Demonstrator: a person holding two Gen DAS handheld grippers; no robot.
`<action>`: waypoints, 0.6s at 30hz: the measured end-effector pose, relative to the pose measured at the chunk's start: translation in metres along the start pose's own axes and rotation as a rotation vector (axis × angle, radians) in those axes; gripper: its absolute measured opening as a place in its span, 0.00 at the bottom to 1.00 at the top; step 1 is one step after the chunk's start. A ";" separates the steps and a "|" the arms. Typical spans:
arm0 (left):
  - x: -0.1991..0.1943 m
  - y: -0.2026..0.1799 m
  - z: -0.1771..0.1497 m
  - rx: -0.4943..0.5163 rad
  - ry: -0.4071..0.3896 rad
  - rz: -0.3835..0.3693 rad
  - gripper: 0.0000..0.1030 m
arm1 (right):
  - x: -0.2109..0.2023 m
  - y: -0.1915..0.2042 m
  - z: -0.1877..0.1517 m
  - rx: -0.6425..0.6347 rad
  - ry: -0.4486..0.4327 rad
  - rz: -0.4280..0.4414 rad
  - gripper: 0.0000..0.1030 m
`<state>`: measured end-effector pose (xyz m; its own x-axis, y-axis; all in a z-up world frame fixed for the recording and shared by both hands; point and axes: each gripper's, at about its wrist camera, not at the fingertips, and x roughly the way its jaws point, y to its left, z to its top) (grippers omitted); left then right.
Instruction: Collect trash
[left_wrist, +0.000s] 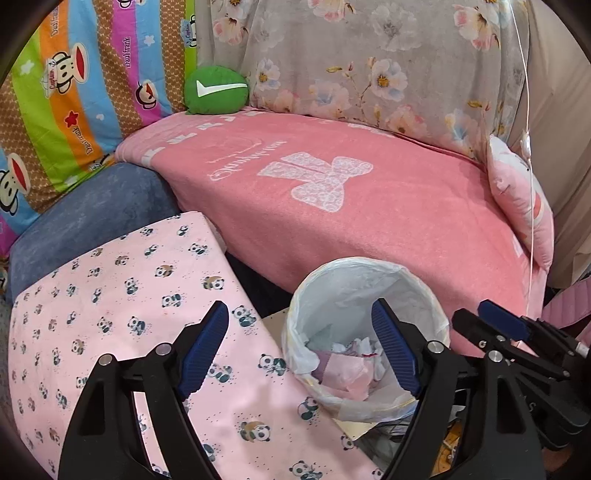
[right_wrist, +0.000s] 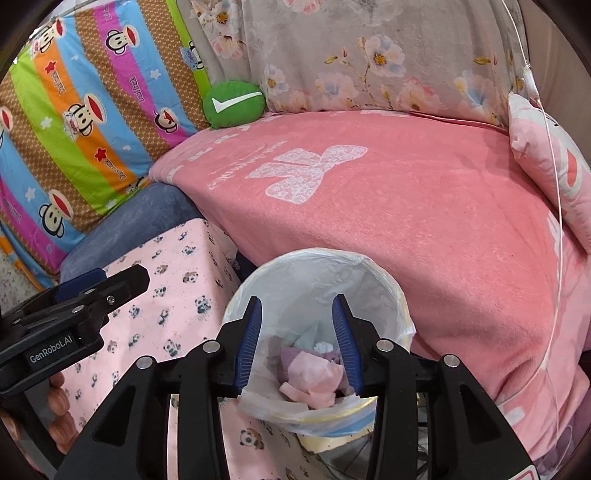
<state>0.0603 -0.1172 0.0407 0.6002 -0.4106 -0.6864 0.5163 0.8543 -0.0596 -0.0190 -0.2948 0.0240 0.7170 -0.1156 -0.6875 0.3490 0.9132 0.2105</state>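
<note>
A pink blanket (left_wrist: 351, 206) covers a sofa seat backed by a grey floral cushion (left_wrist: 369, 55), with a striped cartoon-monkey pillow (left_wrist: 74, 92) at far left, a round green cushion (left_wrist: 216, 90) between them, and panda-print cloth (left_wrist: 122, 314) at near left.

The blanket (right_wrist: 424, 229) is pink cloth with a soft, fuzzy, matt surface. At 7 o'clock, the panda sheet (left_wrist: 122, 295) is smooth thin cotton. The bin (right_wrist: 400, 306) has a liner bag (right_wrist: 314, 280) of thin, crinkled, half-clear plastic, with crumpled soft paper (right_wrist: 314, 380) inside. The right tool (right_wrist: 297, 343) is matt black plastic with ribbed blue rubber pads (right_wrist: 251, 343) and shiny metal pins (right_wrist: 384, 345). At 11 o'clock the green cushion (left_wrist: 216, 90) is matt cloth.
</note>
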 end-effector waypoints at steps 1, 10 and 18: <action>-0.001 0.001 -0.002 0.000 -0.001 0.007 0.82 | 0.000 -0.001 -0.002 -0.002 0.004 -0.007 0.40; -0.002 -0.002 -0.019 0.008 0.008 0.066 0.88 | -0.003 -0.002 -0.020 -0.011 0.009 -0.060 0.57; 0.001 -0.002 -0.030 -0.001 0.029 0.091 0.89 | -0.005 -0.005 -0.031 -0.019 0.016 -0.076 0.72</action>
<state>0.0417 -0.1093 0.0186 0.6268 -0.3217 -0.7097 0.4598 0.8880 0.0036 -0.0426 -0.2869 0.0048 0.6790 -0.1785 -0.7121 0.3906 0.9091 0.1445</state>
